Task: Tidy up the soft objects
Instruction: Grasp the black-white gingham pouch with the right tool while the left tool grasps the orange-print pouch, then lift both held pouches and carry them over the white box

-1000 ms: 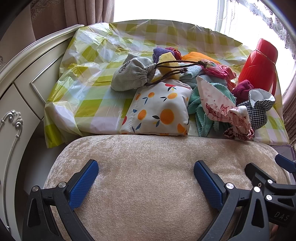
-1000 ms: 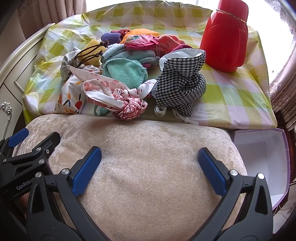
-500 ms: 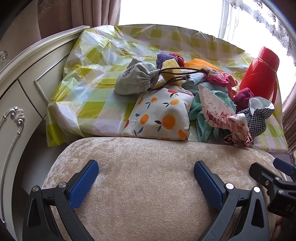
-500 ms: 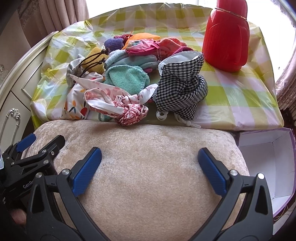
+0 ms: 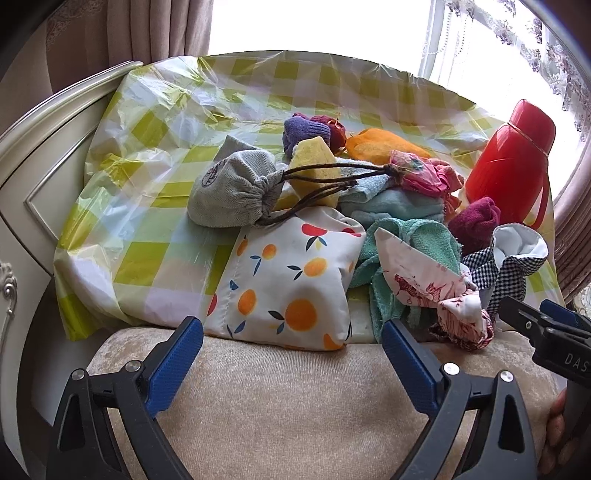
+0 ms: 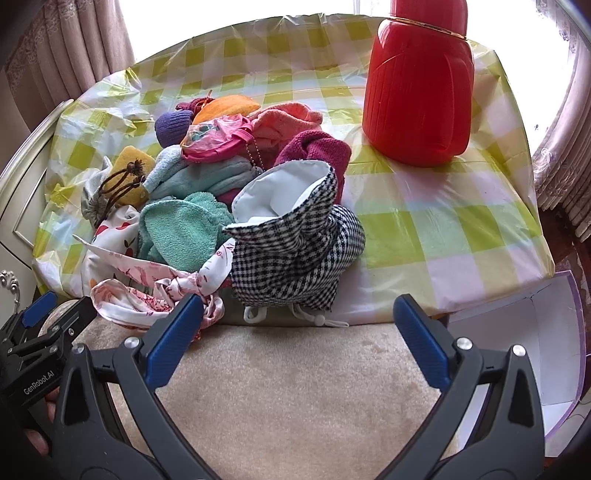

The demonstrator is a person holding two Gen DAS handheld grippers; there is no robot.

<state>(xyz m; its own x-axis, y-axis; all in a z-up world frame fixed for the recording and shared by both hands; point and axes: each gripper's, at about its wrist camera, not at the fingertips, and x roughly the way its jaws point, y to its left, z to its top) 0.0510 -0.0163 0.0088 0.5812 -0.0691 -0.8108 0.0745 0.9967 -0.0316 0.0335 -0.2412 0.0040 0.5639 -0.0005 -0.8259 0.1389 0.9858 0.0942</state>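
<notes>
Daylight from the window (image 5: pixel 314 26) behind, blown out to white; glare on the plastic cover (image 6: pixel 424 229). Strong fisheye bending and dark corners. Focus sharp mid-frame, edges possibly a bit soft.

Four drawstring pouches (image 5: pixel 236 192); one red flask (image 6: pixel 419 96); one yellow sponge (image 5: pixel 312 162); one white box (image 6: pixel 517 365).

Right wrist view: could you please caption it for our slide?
Open right gripper facing a heap of soft items beside a red jug.
</notes>
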